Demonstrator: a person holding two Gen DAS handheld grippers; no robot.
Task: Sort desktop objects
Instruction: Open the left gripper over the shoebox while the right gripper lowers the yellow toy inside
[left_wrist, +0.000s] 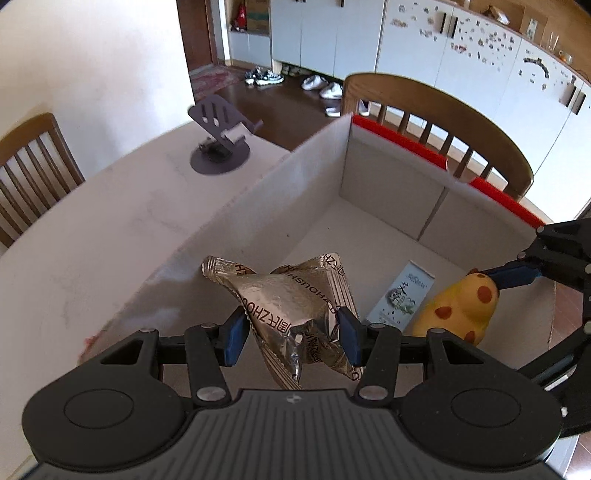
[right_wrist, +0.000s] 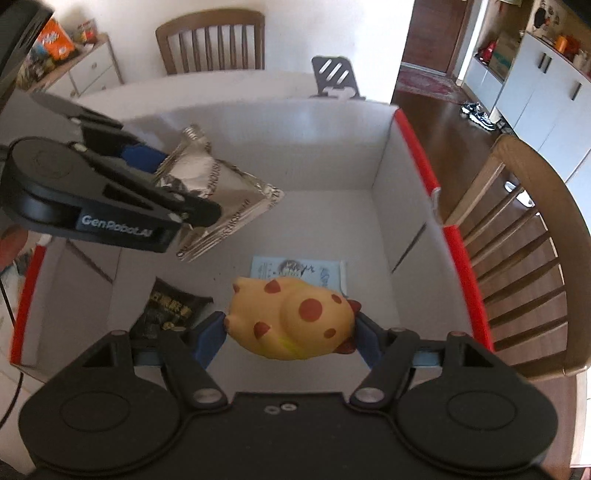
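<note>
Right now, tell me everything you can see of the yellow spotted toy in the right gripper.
The yellow toy is a plump, smooth animal figure, rubbery or soft-plastic looking, with reddish-brown spots and small reddish spikes or ears at one end. It lies sideways, clamped between the blue pads of the right gripper, in the air over the open cardboard box. Only the pads touch it. Below lie a pale blue packet and a black packet.
</note>
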